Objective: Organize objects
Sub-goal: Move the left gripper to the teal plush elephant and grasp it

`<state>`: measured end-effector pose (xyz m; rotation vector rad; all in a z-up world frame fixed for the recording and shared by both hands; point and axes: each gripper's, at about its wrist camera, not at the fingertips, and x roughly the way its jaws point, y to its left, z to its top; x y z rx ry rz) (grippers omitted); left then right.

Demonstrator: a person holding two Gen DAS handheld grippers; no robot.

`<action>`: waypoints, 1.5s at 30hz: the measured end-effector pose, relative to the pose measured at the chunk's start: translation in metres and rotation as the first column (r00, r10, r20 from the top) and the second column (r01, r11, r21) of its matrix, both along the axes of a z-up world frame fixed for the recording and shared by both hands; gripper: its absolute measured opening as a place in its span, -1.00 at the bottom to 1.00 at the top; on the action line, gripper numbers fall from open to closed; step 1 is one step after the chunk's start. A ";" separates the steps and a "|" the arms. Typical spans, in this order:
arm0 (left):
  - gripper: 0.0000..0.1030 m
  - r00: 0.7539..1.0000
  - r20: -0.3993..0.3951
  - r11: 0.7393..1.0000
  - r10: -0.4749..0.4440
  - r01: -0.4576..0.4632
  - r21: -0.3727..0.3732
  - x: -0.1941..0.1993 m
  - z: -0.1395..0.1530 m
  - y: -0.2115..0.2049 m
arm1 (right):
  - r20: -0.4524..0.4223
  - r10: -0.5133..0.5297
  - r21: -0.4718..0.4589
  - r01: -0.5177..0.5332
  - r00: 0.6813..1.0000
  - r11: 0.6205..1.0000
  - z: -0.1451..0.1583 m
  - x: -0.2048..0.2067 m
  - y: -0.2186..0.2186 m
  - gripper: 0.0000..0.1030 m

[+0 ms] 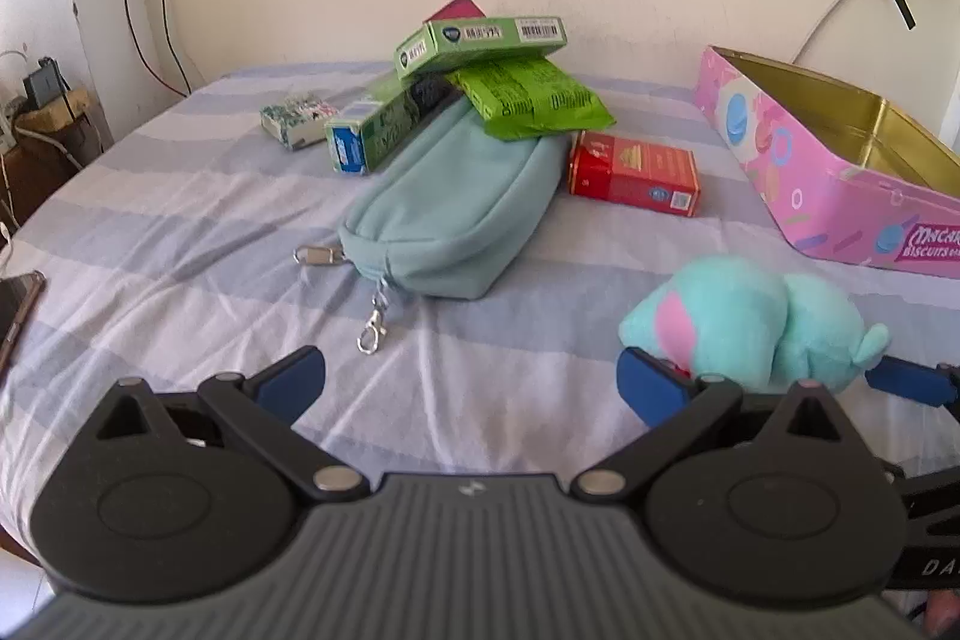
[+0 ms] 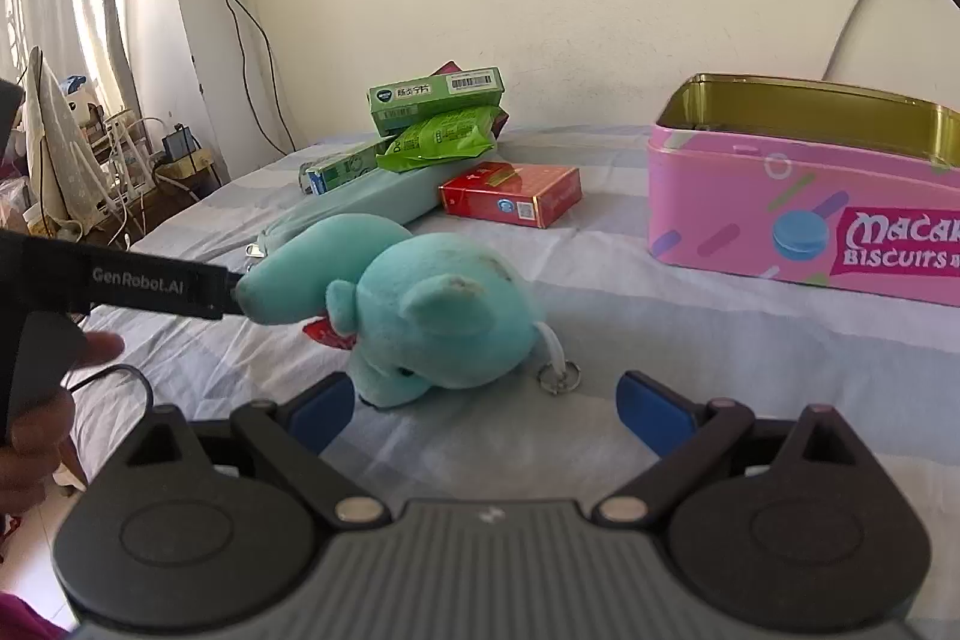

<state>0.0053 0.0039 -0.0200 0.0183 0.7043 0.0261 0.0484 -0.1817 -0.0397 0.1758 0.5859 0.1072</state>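
1. "Macar… Biscuits", cut off at the frame edge, on a magenta banner on the side of the pink tin (image 2: 750,214).
2. "GenRobot.AI" in pale letters on the black gripper finger (image 2: 138,283), left of the tin.
3. Barcodes and small unreadable print on the green box (image 1: 480,40), far left of the tin.

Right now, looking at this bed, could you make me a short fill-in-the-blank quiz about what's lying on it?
1. The pink tin has no lid, so it stands ____.
2. The plush toy is ____ in colour.
3. The green packet rests on the blue ____.
4. The box lying between the tin and the pouch is ____.

Missing words: open; turquoise; pouch; red
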 end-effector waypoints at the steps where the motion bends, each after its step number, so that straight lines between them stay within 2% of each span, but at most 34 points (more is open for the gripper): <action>1: 1.00 1.000 -0.006 1.000 0.000 0.000 -0.004 0.001 -0.001 0.000 | 0.000 -0.001 0.002 0.001 1.000 1.000 0.000 0.000 0.000 0.90; 15: 1.00 0.995 -0.097 0.999 -0.009 0.004 -0.053 0.009 -0.024 0.004 | -0.008 -0.006 0.014 0.006 1.000 1.000 -0.001 0.001 -0.002 0.90; 31: 1.00 0.997 -0.042 0.994 -0.070 0.066 -0.088 0.001 -0.014 0.003 | -0.011 0.003 0.003 -0.003 1.000 1.000 -0.001 0.001 -0.001 0.90; 38: 1.00 0.998 -0.042 0.996 -0.055 0.052 -0.067 0.002 -0.016 0.003 | -0.014 0.000 0.007 0.000 1.000 1.000 -0.001 0.001 0.000 0.90; 45: 1.00 0.999 -0.019 0.995 -0.050 0.048 -0.090 -0.002 -0.012 0.008 | -0.018 0.003 -0.011 -0.003 1.000 1.000 -0.001 0.002 0.002 0.90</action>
